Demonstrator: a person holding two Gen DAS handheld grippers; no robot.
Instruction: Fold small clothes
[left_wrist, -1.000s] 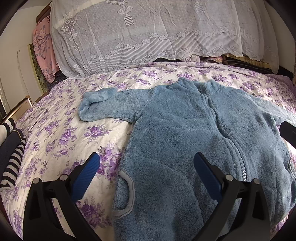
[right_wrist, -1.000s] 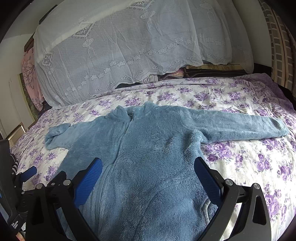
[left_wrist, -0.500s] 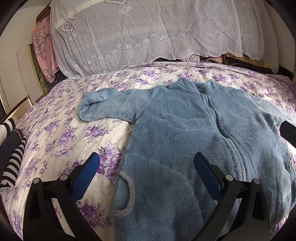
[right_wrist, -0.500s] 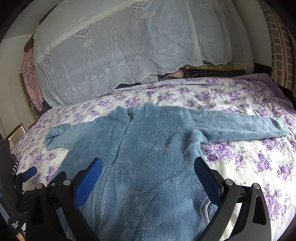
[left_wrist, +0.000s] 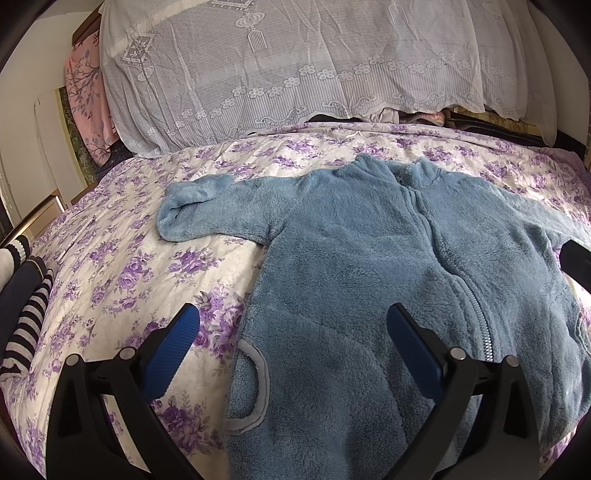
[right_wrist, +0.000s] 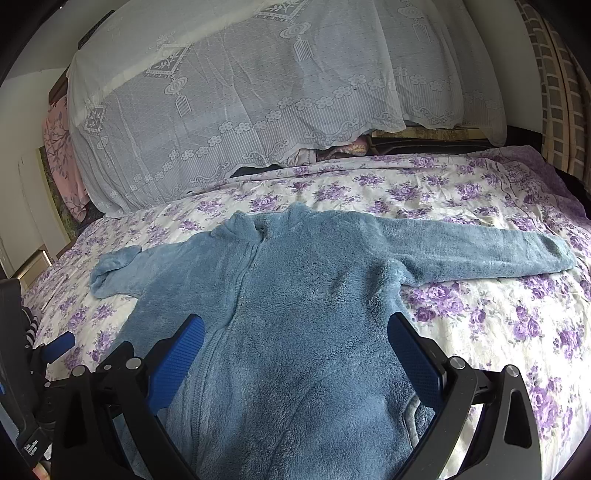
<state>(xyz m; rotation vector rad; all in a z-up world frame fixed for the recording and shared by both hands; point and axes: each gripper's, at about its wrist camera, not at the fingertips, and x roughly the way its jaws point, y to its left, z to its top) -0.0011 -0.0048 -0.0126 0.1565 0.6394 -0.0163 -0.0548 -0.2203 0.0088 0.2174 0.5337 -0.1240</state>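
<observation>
left wrist — fleece jacket (left_wrist: 369, 266) hem cropped

No visible change btw earlier frames & now: blue fleece jacket (left_wrist: 369, 266) lies same spot on floral bedspread (left_wrist: 140, 266), sleeves same; left gripper (left_wrist: 291, 325) & right gripper (right_wrist: 295, 332) haven't shifted, jaws same wide gap, views line up exactly

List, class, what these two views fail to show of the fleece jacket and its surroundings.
- Jacket hem: cut off by the bottom edge, both views.
- Right sleeve's end: left view, cut off at the right edge.
- Items under the lace cover: hidden by it.
- Striped clothes: cut off at the left edge.
</observation>
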